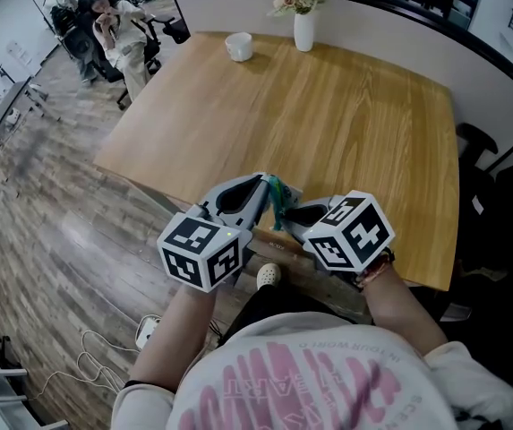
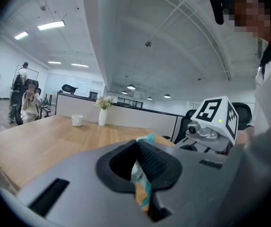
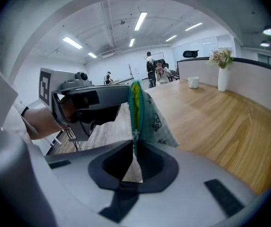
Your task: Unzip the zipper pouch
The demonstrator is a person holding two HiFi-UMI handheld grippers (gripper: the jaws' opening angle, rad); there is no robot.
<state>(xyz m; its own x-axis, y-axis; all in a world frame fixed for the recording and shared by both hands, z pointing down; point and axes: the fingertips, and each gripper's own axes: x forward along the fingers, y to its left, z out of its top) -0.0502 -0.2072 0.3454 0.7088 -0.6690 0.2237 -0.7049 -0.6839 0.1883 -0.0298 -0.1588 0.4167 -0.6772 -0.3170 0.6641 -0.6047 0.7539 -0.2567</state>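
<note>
At the near edge of the wooden table (image 1: 328, 124), the teal zipper pouch (image 3: 153, 122) is held up between two grippers and is largely hidden from above by their marker cubes. It is clamped by the left gripper (image 2: 137, 167) at one end and pinched by the right gripper (image 3: 136, 160) at its zipper edge. A vase of flowers (image 1: 303, 27) and a white cup (image 1: 239, 47) are set by the far edge, well apart from it.

Left gripper (image 1: 261, 186) and right gripper (image 1: 290, 215) tip to tip over a wooden table (image 1: 328, 124) edge, teal zipper pouch (image 1: 277, 200) upright between their tips, white cup (image 1: 239, 47) and flower vase (image 1: 303, 27) well ahead of them, seated people (image 1: 113, 34) far beyond the left gripper
</note>
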